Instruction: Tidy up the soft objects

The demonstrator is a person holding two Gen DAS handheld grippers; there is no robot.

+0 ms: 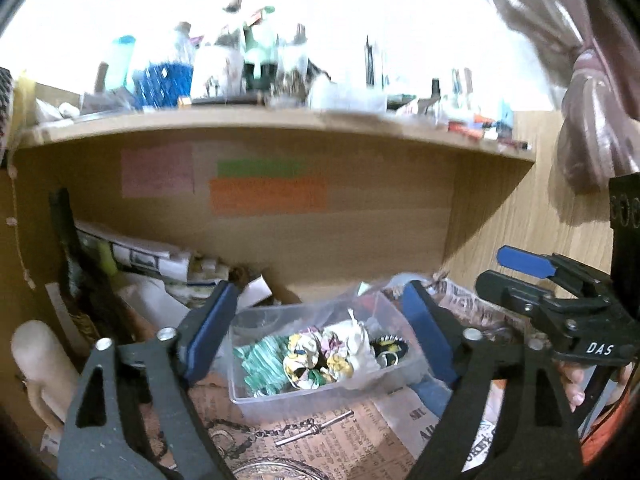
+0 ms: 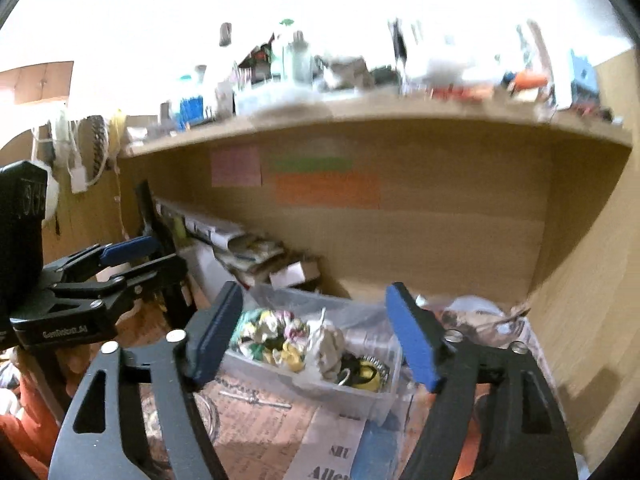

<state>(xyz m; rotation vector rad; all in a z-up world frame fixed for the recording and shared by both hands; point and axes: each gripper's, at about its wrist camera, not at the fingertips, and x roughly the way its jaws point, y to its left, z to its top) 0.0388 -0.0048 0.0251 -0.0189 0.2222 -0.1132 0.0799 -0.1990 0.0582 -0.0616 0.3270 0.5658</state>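
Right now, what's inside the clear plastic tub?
The clear tub holds soft fabric pieces: a green scrunchie, floral scrunchies, crumpled white cloth and a black-and-yellow item. Anything beneath that pile is covered.

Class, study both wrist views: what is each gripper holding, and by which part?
Nothing. The left gripper and right gripper both stand open and empty above the clear box of scrunchies.

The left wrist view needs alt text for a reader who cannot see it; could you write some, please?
Left gripper open and empty above a clear plastic bin of fabric scrunchies on newspaper, under a cluttered wooden shelf. The right gripper, also open, shows at right.
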